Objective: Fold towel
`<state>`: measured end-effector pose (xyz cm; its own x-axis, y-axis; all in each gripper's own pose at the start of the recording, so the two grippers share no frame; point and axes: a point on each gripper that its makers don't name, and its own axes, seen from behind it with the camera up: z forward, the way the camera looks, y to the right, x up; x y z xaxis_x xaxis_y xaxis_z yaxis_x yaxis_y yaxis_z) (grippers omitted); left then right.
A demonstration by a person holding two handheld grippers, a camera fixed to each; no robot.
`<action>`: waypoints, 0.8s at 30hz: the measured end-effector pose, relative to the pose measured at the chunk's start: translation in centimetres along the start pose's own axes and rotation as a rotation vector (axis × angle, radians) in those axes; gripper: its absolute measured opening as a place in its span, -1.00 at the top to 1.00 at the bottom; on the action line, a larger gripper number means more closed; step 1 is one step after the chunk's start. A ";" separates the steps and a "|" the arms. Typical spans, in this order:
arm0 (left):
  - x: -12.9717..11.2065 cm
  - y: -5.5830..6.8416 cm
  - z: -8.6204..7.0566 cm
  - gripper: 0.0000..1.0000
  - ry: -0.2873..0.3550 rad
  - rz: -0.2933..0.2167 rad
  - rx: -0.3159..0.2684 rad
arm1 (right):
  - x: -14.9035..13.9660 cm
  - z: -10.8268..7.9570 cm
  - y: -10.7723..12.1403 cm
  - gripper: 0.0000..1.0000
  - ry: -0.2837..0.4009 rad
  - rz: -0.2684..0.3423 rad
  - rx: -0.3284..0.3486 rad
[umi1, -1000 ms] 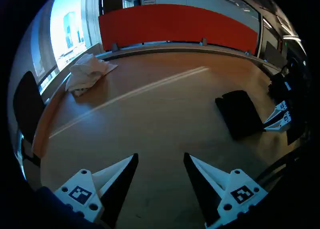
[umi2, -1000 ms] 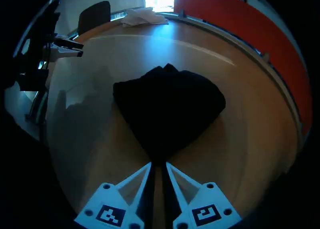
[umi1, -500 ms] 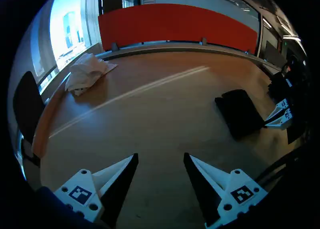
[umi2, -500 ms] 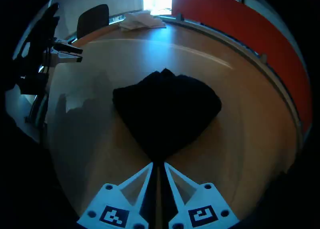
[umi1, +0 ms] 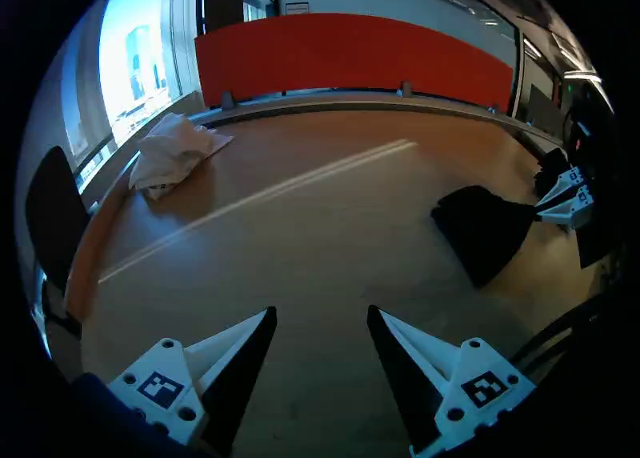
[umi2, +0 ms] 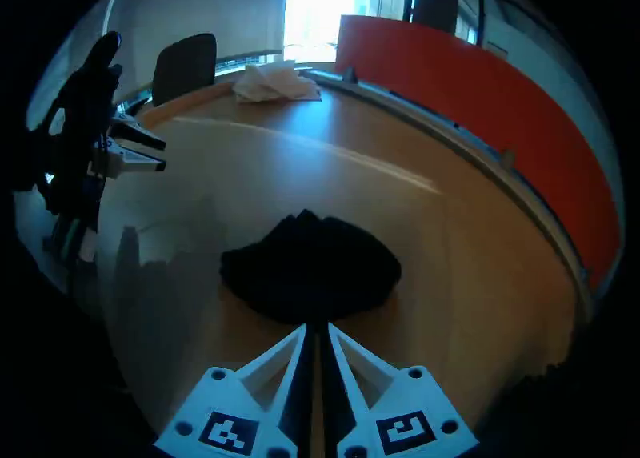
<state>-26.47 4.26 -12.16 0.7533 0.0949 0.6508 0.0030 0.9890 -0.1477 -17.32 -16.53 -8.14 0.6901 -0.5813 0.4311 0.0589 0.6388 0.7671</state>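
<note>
A black towel (umi1: 480, 226) lies on the wooden table (umi1: 320, 210), drawn up to a point at its right corner. My right gripper (umi2: 318, 334) is shut on that corner, and the black towel (umi2: 312, 270) spreads out just ahead of its fingers. From the left gripper view the right gripper (umi1: 564, 198) hangs at the table's right edge, above the surface. My left gripper (umi1: 320, 330) is open over bare wood with nothing between its fingers. The left gripper (umi2: 162, 156) also appears far left in the right gripper view, held by a dark-gloved hand.
A crumpled white towel (umi1: 172, 150) lies at the table's far left corner, the same white towel (umi2: 272, 82) near a black chair (umi2: 184, 66). A red partition (umi1: 352, 54) runs along the table's far edge. Bright windows stand behind.
The right gripper has risen and pulled back with the black towel's corner, so the towel is drawn into a point and bunched. The left gripper has stayed put.
</note>
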 end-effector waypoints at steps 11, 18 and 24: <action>1.2 0.9 -0.1 -0.67 0.024 0.007 -0.011 | 7.1 -3.0 2.7 0.90 0.137 0.008 -0.061; 1.8 1.1 -0.1 -0.67 0.037 0.006 -0.018 | 10.1 -5.6 4.7 0.90 0.209 0.040 -0.105; 2.4 1.5 0.0 -0.67 0.044 0.011 -0.027 | 10.7 -7.5 6.3 0.89 0.229 0.052 -0.141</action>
<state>-24.62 6.00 -10.83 0.7816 0.0997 0.6157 0.0119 0.9846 -0.1745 -4.17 -15.01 -2.26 0.8389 -0.4272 0.3373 0.1079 0.7379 0.6662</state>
